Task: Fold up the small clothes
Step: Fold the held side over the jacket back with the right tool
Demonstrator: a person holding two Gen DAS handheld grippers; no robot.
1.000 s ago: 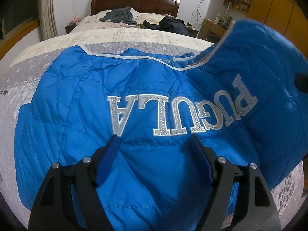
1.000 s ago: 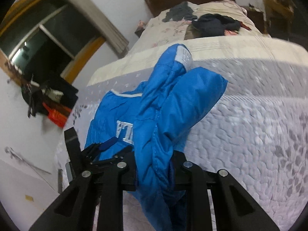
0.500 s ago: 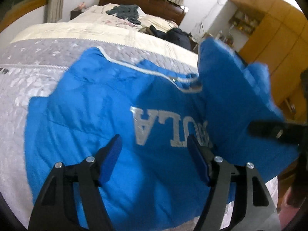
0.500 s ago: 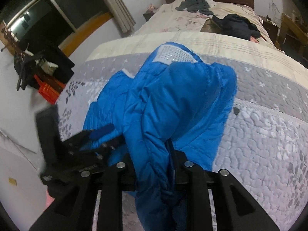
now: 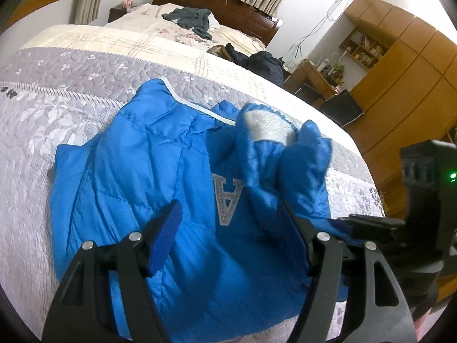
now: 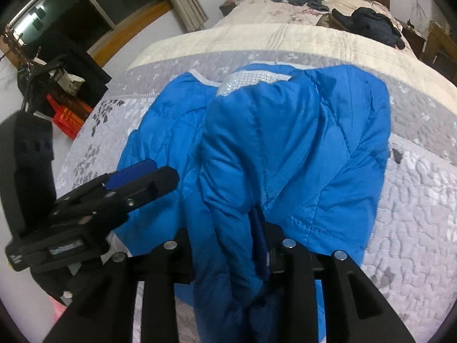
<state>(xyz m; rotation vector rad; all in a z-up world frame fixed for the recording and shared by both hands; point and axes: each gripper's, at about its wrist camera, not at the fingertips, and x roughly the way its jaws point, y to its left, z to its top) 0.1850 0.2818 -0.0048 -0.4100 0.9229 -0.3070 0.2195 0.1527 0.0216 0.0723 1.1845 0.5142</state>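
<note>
Right tongs (image 6: 228, 245) clenched on blue jacket (image 5: 137, 188), carrying its right side over the middle. Left tongs (image 5: 228, 237) spread wide, grasping nothing, above the jacket on bed (image 5: 57, 91). First fold approx. half done; rest still to do.

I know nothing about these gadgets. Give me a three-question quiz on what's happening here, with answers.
1. True or false: the right gripper is clamped on the blue jacket.
2. Which silver letter on the jacket shows in the left wrist view? A) A B) P C) G
3. Fill in: the left gripper hovers over the jacket with its jaws ____.

Key: 1 true; 2 A; 3 open.
</note>
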